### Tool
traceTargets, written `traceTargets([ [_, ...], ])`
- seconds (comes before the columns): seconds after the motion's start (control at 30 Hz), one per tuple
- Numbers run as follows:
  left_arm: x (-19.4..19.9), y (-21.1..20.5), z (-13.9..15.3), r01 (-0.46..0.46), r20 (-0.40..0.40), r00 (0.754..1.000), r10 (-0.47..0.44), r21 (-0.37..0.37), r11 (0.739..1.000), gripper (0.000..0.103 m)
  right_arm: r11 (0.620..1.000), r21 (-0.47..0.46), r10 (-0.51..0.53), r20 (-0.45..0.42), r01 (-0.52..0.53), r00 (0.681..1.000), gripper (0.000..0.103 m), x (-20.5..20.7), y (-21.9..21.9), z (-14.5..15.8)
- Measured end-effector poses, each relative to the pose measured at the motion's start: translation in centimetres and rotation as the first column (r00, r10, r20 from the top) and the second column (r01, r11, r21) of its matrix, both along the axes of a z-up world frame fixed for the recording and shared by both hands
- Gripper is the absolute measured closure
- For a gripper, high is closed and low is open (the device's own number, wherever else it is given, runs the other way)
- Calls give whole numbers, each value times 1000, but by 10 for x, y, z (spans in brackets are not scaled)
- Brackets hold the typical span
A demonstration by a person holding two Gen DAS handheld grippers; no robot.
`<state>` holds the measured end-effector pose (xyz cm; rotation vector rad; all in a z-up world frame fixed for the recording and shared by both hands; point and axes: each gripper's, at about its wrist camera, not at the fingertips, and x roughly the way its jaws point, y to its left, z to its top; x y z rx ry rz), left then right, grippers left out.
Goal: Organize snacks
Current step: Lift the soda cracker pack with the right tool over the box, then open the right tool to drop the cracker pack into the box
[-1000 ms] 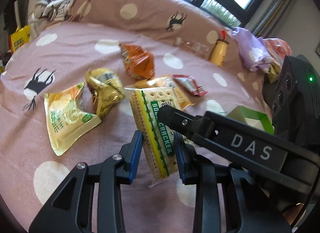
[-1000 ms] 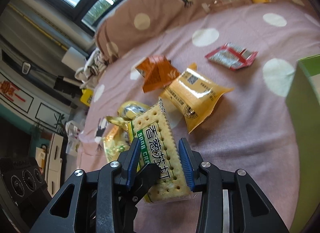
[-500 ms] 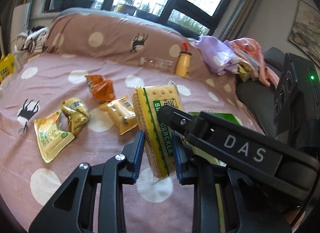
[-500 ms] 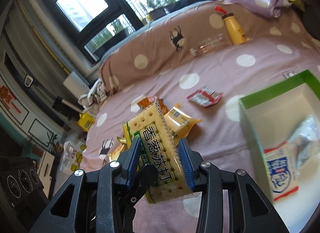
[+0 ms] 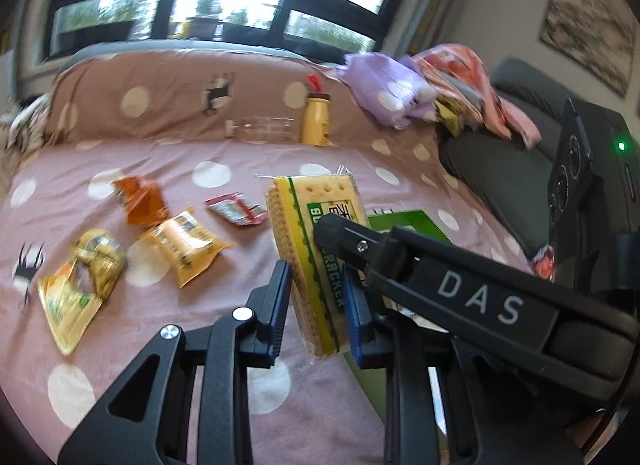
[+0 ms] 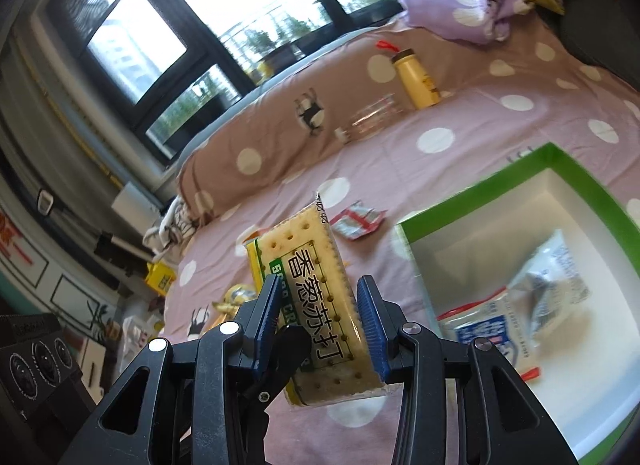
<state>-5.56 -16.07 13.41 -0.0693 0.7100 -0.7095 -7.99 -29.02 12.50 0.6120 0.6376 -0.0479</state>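
Observation:
A soda cracker pack (image 5: pixel 316 249), yellow and green, is held in the air between both grippers. My left gripper (image 5: pixel 316 313) is shut on its lower part. My right gripper (image 6: pixel 320 325) is shut on the same cracker pack (image 6: pixel 316 297); its arm, marked DAS, crosses the left wrist view (image 5: pixel 480 297). A green box (image 6: pixel 516 177) with a white inside lies to the right on the bed and holds a white and blue packet (image 6: pixel 516 309). Its green corner also shows in the left wrist view (image 5: pixel 404 221).
Loose snack packets lie on the pink dotted bedspread (image 5: pixel 208 317): an orange one (image 5: pixel 140 201), a yellow one (image 5: pixel 188 245), a red one (image 5: pixel 236 209), a crumpled gold one (image 5: pixel 100 261). A yellow bottle (image 5: pixel 316 121) and purple bedding (image 5: pixel 384 93) sit at the back.
Both grippers have lifted the cracker pack off the bed and carried it right, toward the green box, which has come into view.

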Motion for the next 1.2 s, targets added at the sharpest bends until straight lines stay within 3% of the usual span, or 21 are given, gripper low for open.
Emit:
traceTargets([
  [0.2,-1,-40,3,107,23,994,-109,44,993,81,993,38,-113,3,113,994,60,-17,-38,-2],
  [0.47,-1,-80,-19,194,-43,980,-193,22,981,81,971,48,-229,-92,235,969,60,-26,-74,-19],
  [0.87,4,-102,-51,248,-188,952,-243,5,969,80,955,23,-278,-284,296,918,60,-22,-91,-46],
  [1.2,4,-110,-62,264,-230,939,-254,16,964,80,951,-6,-291,-350,308,891,60,-21,-96,-57],
])
